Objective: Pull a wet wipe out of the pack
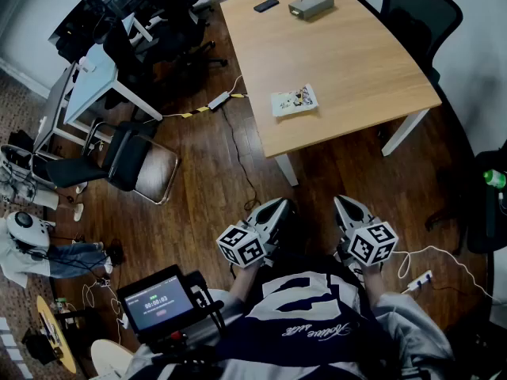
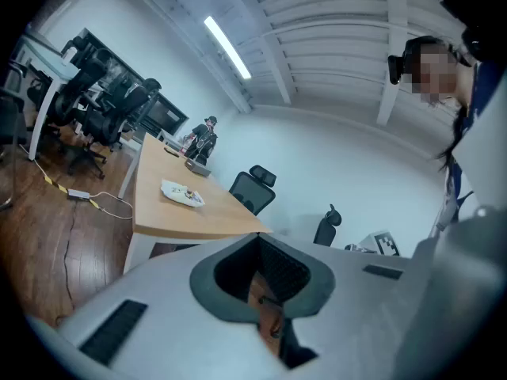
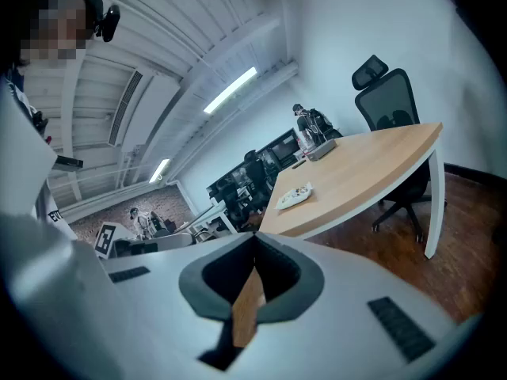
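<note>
Print on wipe pack (image 1: 294, 100) too small to read, dark item (image 1: 266, 5) perhaps a phone, chair (image 1: 412, 14) cropped at top

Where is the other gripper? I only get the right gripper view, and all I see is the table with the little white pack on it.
Observer: The left gripper is right beside the right gripper. The head view shows both held low in front of the person, over the wooden floor, not yet at the table or the wipe pack.
Operator: Is the left one holding anything?
Observer: No. In the left gripper view its jaws are together and there is nothing between them.
</note>
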A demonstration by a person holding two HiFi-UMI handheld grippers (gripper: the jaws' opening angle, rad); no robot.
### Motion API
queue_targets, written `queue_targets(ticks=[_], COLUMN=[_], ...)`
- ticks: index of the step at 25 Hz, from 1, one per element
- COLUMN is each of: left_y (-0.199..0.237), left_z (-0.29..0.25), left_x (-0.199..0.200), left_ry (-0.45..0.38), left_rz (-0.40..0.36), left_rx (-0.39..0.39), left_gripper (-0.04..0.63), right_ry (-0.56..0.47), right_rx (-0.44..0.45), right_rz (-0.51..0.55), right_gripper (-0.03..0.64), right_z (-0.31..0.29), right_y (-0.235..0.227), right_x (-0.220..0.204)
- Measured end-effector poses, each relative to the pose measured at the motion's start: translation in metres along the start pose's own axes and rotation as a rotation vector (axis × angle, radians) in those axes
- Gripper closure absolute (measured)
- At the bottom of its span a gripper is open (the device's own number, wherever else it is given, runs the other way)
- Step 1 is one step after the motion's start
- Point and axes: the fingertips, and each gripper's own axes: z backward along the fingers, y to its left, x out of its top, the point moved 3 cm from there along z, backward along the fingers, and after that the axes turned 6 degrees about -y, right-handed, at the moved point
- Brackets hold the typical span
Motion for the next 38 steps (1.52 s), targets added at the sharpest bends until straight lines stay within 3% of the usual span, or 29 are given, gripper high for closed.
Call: queue_targets(ticks=[6, 16, 26, 31, 38], left_y=[0.078, 0.182, 0.254, 0.270, 0.299], left_z=[-0.030, -0.089, -0.165, -0.199, -0.254], left_x=[0.053, 0.115, 0.118, 0.106, 0.092], left_ry=[-0.046, 0.023, 0.137, 0.195, 0.254], left_rz=[0.025, 0.054, 0.094, 0.092, 0.034], left_rx=[0.031, -0.047, -0.088, -0.055, 0.038], left_gripper=[0.592, 0.592, 0.592, 0.592, 0.593], right_ry=[-0.014, -0.023, 0.025, 0.096, 0.232], right_rx=[-0.014, -0.049, -0.135, -0.158, -0.057], right_rz=[0.019, -0.007, -0.020, -0.010, 0.036], right_gripper=[0.627, 0.627, 0.627, 0.627, 0.627], right_z=[-0.070, -0.198, -0.267, -0.282, -0.326], right_y=[-0.014, -0.013, -0.057, -0.084, -0.132], right_x=[0.027, 0.061, 0.077, 0.079, 0.085])
